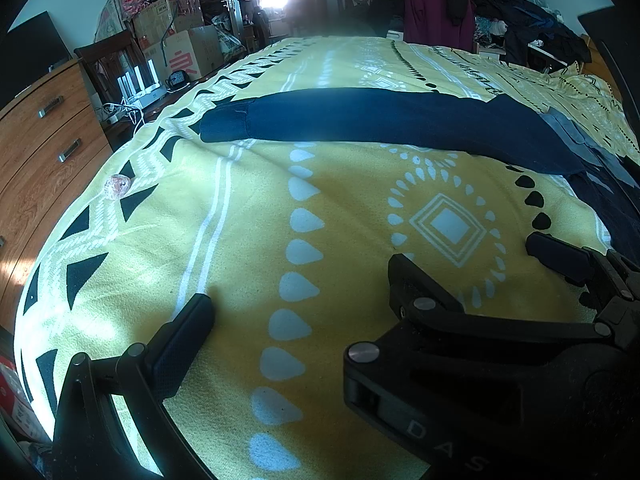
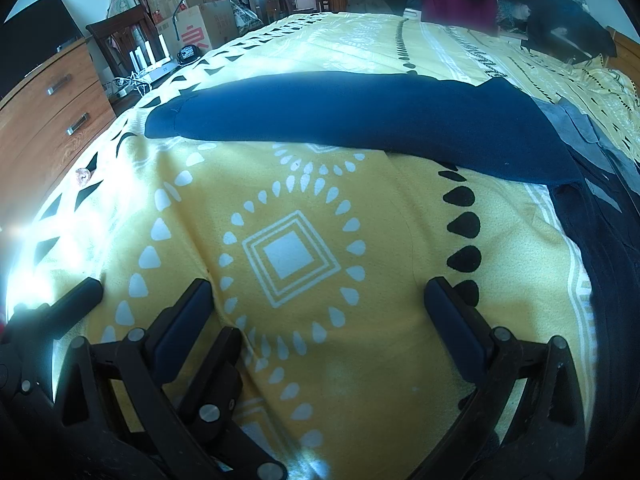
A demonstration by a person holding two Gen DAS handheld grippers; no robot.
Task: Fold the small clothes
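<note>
- Both tongs, left tongs (image 1: 300, 280) and right tongs (image 2: 320, 292), hang released over the blanket (image 2: 360, 360), ready to reach.
- Navy sweater (image 2: 360, 120) lies flat at twelve o'clock, spread for folding.

**Legible markings in the two wrist views**

Raised letters "D A S" stand on the black body of the right gripper (image 1: 460, 276), low in the left wrist view; the word runs out of the frame. A large red character is printed on the side of a cardboard box (image 1: 192, 58) beside the bed, also seen from the right wrist (image 2: 200, 34). Smaller print on the other stacked boxes is too small to read.
</note>
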